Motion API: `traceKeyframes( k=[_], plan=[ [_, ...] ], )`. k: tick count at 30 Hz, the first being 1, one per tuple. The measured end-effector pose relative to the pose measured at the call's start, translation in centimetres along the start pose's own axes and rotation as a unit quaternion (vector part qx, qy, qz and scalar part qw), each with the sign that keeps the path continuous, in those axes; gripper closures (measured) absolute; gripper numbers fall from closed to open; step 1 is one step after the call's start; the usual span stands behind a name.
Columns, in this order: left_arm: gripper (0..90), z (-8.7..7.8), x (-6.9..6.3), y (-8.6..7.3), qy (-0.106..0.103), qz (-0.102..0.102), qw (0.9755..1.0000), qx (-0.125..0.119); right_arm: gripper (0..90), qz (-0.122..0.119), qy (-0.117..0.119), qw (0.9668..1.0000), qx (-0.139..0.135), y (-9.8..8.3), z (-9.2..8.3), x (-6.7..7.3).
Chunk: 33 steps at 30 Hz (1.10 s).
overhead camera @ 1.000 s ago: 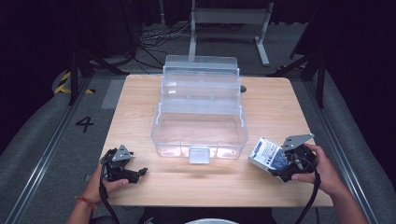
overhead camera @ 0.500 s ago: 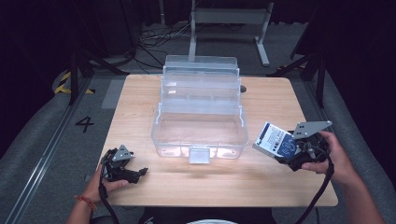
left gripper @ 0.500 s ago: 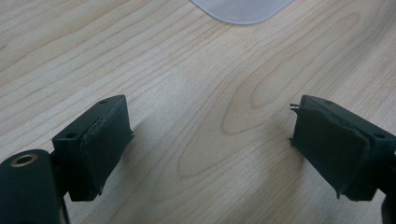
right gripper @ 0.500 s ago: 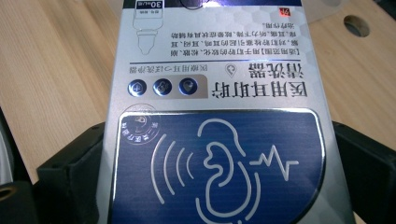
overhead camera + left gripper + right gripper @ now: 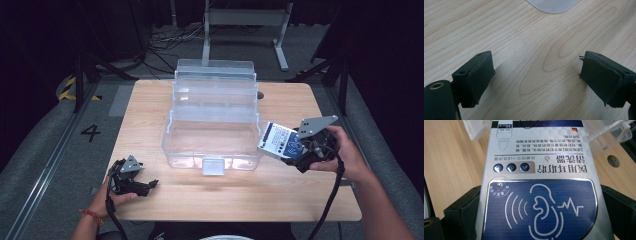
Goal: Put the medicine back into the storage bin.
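A clear plastic box (image 5: 214,131) with stepped trays stands open mid-table (image 5: 150,105); bare wood lies to its left, right and front; the left gripper (image 5: 150,184) rests low near the front-left edge, jaws spread wide with nothing between them; the right gripper (image 5: 295,156) is clamped on a blue-and-white carton (image 5: 281,142), held off the table just beside the box's front-right corner, its long axis running from the gripper toward the box, tilted.
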<state>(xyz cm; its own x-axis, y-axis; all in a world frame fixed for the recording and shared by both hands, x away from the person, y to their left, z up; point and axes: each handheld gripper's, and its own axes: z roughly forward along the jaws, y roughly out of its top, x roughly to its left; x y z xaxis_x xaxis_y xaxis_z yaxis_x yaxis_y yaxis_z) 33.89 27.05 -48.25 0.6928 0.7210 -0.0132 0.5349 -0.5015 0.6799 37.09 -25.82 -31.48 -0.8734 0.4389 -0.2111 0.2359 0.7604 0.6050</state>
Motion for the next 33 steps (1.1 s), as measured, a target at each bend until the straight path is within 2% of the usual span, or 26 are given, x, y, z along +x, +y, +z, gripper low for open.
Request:
traceKeyframes(
  k=[1,2,3,8,17,20,25,29,33],
  plan=[
    [11.5,0.0,0.0,0.0,0.000,0.000,1.0000,0.000,4.5,0.000,0.000,1.0000,0.000,0.0,0.0,0.0],
    [11.5,0.0,0.0,0.0,0.000,0.000,1.0000,0.000,4.5,-0.009,0.001,1.0000,-0.002,0.9,0.3,-0.1],
    [11.5,0.0,0.0,0.0,0.000,0.000,1.0000,0.000,4.5,-0.009,0.001,1.0000,-0.002,0.9,0.3,-0.1],
    [11.5,0.0,0.0,0.0,0.000,0.000,1.0000,0.001,4.5,-0.039,0.014,0.9991,-0.001,3.1,1.4,-0.2],
    [11.5,0.0,0.0,0.0,0.000,0.000,1.0000,0.000,4.4,-0.099,0.043,0.9940,0.012,6.7,5.4,-0.6],
    [11.5,0.0,0.0,0.0,0.000,0.000,1.0000,0.001,4.4,-0.104,0.049,0.9932,0.017,7.4,6.7,-0.8],
    [11.5,0.0,0.0,0.0,0.000,0.001,1.0000,0.001,4.4,-0.109,0.075,0.9912,0.013,8.2,9.4,-1.3],
    [11.6,0.0,0.0,0.0,0.000,0.001,1.0000,0.001,4.4,-0.115,0.089,0.9892,0.017,8.2,11.4,-1.8],
    [11.5,0.0,0.0,0.0,-0.001,0.001,1.0000,0.001,4.4,-0.115,0.100,0.9881,0.022,7.7,12.6,-2.2]
  ],
)
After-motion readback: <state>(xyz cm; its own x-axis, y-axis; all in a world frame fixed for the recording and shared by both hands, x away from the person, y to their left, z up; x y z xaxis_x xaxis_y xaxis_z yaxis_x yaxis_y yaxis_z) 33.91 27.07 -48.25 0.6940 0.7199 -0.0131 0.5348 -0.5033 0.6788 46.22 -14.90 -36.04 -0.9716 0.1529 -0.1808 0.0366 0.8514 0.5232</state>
